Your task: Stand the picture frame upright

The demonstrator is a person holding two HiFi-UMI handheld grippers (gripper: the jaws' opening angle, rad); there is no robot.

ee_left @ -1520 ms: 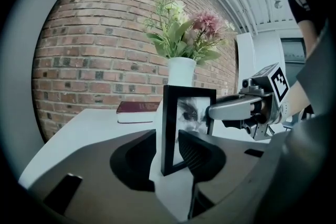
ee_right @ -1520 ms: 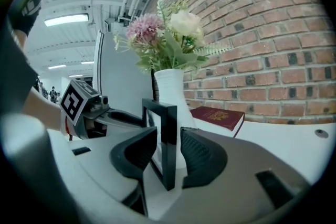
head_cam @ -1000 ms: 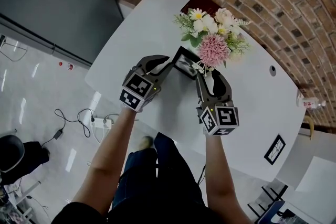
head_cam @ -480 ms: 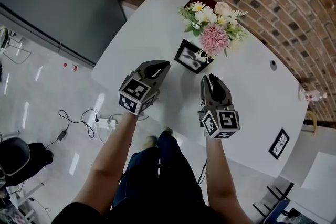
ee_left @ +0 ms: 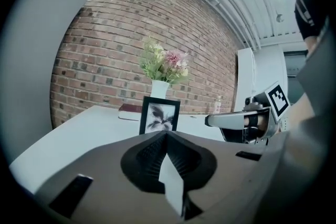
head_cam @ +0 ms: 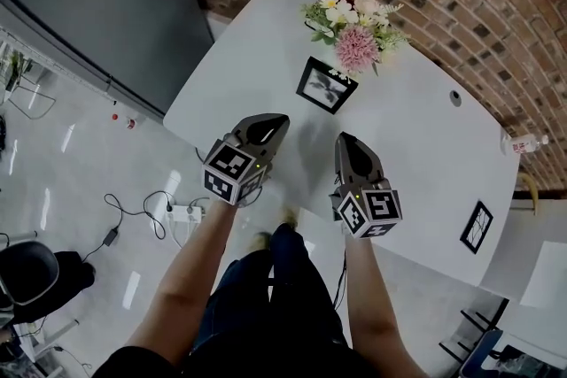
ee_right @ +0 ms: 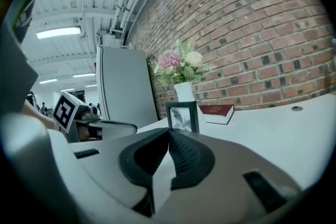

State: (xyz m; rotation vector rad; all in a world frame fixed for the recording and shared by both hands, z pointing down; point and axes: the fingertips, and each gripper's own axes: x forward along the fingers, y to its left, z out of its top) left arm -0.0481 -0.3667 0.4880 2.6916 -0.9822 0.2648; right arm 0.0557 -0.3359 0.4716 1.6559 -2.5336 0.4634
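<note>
**Head view.** The frame [head_cam: 326, 86] stands upright toward the far end of the table [head_cam: 425, 146], just before the flowers [head_cam: 354, 27], apart from both grippers. The left gripper [head_cam: 267, 127] and the right gripper [head_cam: 345, 142] hang side by side over the table's near edge, both pointing at the frame. A second frame [head_cam: 477, 227] lies flat at the right-hand edge. A bottle [head_cam: 524, 142] stands beyond that edge, by the brick wall.

**Left gripper view.** The jaws are pressed together at the tips with nothing between them. The frame stands straight ahead, upright, with a white vase [ee_left: 158, 89] directly behind it and a book [ee_left: 130, 110] lying flat to its left near the far edge. The right gripper shows at the right of this view, level with the frame.

**Right gripper view.** The jaws have just been closing and now meet, empty. The frame stands upright ahead, the vase is behind it and the book to its right. The left gripper shows at the left.
</note>
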